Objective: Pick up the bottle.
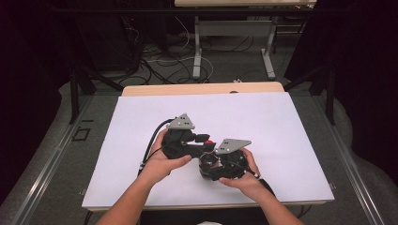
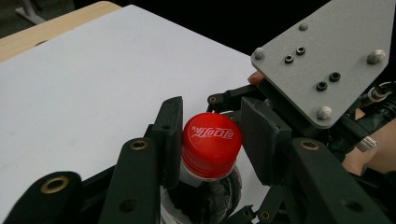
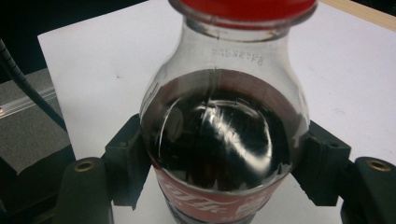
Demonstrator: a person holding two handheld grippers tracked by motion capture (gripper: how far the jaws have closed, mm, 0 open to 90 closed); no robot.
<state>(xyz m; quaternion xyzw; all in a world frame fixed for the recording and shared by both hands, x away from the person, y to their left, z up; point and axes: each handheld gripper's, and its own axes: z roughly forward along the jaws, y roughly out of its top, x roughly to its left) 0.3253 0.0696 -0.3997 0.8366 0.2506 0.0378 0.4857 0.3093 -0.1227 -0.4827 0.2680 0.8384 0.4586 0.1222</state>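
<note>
The white sheet-covered table (image 1: pixel 263 122) spreads under both tools. Between the right gripper (image 3: pixel 219 172) jaws stands a clear plastic bottle (image 3: pixel 224 140), rounded at the shoulder and filled with dark cola, clamped at its red label band. Above, the left gripper (image 2: pixel 212 144) brackets the bottle's ribbed red cap (image 2: pixel 211 142): one pad touches it, the other stands slightly apart, not clenched.

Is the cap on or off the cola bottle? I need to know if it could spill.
On. The red cap sits on the neck of the bottle, between the left gripper jaws.
</note>
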